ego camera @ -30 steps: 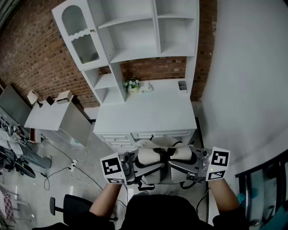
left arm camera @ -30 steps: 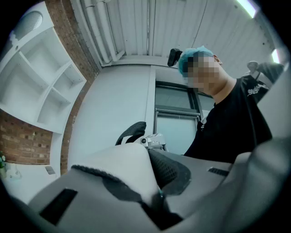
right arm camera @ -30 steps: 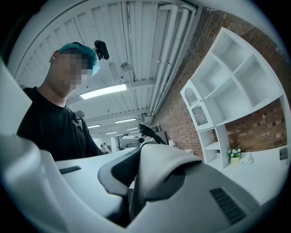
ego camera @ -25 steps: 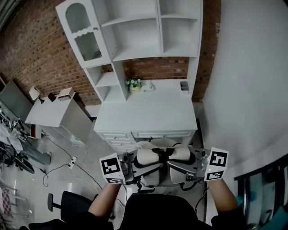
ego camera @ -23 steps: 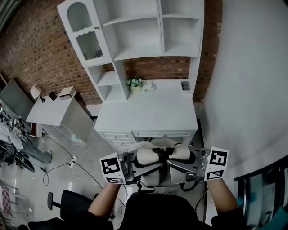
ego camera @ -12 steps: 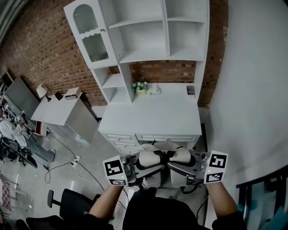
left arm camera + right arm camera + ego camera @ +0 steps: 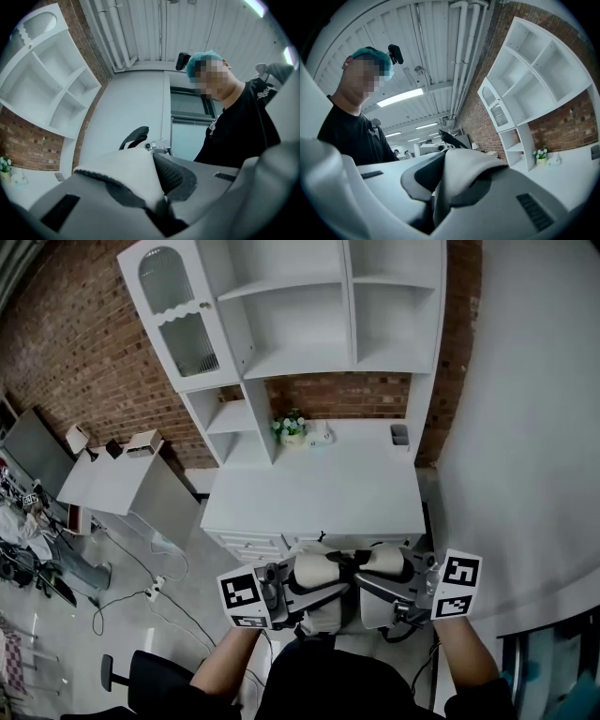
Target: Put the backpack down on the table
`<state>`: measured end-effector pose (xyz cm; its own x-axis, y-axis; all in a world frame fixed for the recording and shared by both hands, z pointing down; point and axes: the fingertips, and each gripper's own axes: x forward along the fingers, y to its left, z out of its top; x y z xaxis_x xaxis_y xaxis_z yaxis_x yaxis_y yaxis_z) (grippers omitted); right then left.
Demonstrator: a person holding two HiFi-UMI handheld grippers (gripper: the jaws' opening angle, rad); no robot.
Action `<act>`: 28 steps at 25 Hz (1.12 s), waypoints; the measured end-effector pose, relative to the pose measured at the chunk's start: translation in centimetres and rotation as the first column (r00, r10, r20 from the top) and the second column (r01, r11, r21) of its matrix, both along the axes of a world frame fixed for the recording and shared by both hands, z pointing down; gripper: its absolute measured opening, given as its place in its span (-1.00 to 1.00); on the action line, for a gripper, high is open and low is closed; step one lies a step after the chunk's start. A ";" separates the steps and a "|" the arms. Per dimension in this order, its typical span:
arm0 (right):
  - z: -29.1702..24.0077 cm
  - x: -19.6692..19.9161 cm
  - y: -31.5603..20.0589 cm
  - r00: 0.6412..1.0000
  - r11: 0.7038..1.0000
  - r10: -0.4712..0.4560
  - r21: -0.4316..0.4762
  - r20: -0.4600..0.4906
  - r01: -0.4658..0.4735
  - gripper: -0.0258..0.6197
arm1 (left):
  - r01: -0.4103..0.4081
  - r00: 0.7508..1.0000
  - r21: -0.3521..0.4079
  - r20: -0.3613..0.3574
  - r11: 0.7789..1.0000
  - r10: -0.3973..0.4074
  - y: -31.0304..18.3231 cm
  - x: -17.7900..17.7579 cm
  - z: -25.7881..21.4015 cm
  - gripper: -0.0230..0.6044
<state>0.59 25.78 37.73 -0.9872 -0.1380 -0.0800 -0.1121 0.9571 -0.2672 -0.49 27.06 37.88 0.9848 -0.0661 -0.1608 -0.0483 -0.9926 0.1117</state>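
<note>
The carrying step is in hand: the backpack is hanging in the air just short of the table's front edge, not yet resting on it. Next, I judge, it is calling for a reach forward over the table, then a gentle lowering. The left gripper is clamping nearly closed on one shoulder strap, and the right gripper is doing likewise on the other strap.

The backpack, cream with black straps and trim, hung by its padded straps just short of the white counter, at its front edge, not yet set down.
</note>
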 end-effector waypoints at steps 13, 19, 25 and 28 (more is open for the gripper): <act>-1.1 -2.7 -10.1 0.997 0.996 0.077 -0.038 0.021 -0.077 -0.77 | -0.052 0.998 0.025 -0.019 0.998 0.052 -11.4 -2.7 -1.1 -0.74; -0.8 -4.2 -15.6 0.994 0.993 0.110 -0.048 0.016 -0.109 -0.77 | -0.083 0.996 0.011 -0.027 0.996 0.084 -16.4 -4.3 -0.9 -0.74; -1.6 -5.4 -20.6 0.988 0.987 0.156 -0.039 0.016 -0.156 -0.77 | -0.110 0.993 -0.002 -0.033 0.994 0.110 -21.3 -5.5 -1.6 -0.74; -1.4 -5.7 -22.4 0.983 0.982 0.182 -0.046 0.014 -0.182 -0.77 | -0.127 0.992 -0.017 -0.026 0.992 0.127 -23.2 -5.7 -1.5 -0.74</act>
